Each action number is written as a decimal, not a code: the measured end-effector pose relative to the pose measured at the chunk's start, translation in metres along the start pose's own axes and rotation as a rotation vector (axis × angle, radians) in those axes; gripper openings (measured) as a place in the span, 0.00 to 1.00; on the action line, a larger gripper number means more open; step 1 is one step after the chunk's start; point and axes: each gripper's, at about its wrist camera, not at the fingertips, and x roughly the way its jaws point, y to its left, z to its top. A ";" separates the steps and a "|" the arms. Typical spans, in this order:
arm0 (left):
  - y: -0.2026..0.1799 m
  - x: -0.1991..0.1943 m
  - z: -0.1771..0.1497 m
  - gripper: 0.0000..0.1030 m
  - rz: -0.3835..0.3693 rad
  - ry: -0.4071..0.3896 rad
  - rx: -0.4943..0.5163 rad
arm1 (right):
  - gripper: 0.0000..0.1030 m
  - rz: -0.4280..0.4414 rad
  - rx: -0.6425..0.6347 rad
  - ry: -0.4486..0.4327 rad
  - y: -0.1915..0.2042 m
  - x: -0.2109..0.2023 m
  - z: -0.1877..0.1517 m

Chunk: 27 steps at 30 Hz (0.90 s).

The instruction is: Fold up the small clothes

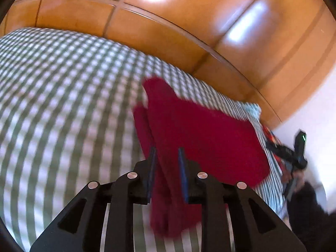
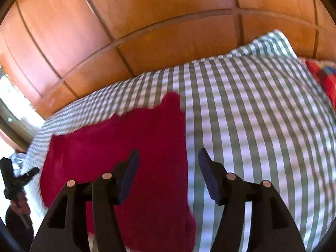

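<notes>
A dark red garment (image 1: 199, 130) lies spread on the green-and-white checked bed cover (image 1: 63, 94), with one flap folded along its left side. My left gripper (image 1: 167, 153) hovers at the garment's near left edge. Its jaws stand slightly apart, with a fold of the red fabric between them and not pinched. In the right wrist view the red garment (image 2: 126, 136) fills the lower left. My right gripper (image 2: 168, 157) stands wide open over the garment's right edge, holding nothing. Each gripper also shows at the rim of the other's view, both blurred.
Glossy wooden cupboard panels (image 1: 189, 21) rise behind the bed. A checked pillow (image 2: 271, 44) lies at the far right, with a multicoloured cloth (image 2: 323, 77) beside it. A pale blue cloth (image 1: 252, 107) sits at the bed's far edge. A person's hand (image 2: 20, 201) holds the other gripper.
</notes>
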 end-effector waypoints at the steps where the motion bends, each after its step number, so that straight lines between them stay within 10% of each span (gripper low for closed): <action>1: -0.004 -0.007 -0.016 0.22 -0.018 0.009 0.014 | 0.57 0.001 -0.003 0.008 -0.001 -0.004 -0.008; 4: -0.011 -0.013 -0.050 0.47 -0.035 0.039 0.032 | 0.57 0.006 0.006 0.042 -0.008 -0.015 -0.039; 12: -0.023 0.008 -0.074 0.47 -0.010 0.051 0.073 | 0.52 -0.002 0.066 0.067 -0.014 -0.012 -0.076; 18: -0.020 0.013 -0.070 0.11 -0.047 0.064 0.080 | 0.12 -0.017 0.004 0.102 0.002 0.002 -0.074; 27: -0.023 -0.036 -0.079 0.07 -0.161 0.076 0.135 | 0.07 -0.090 -0.116 0.101 0.014 -0.036 -0.083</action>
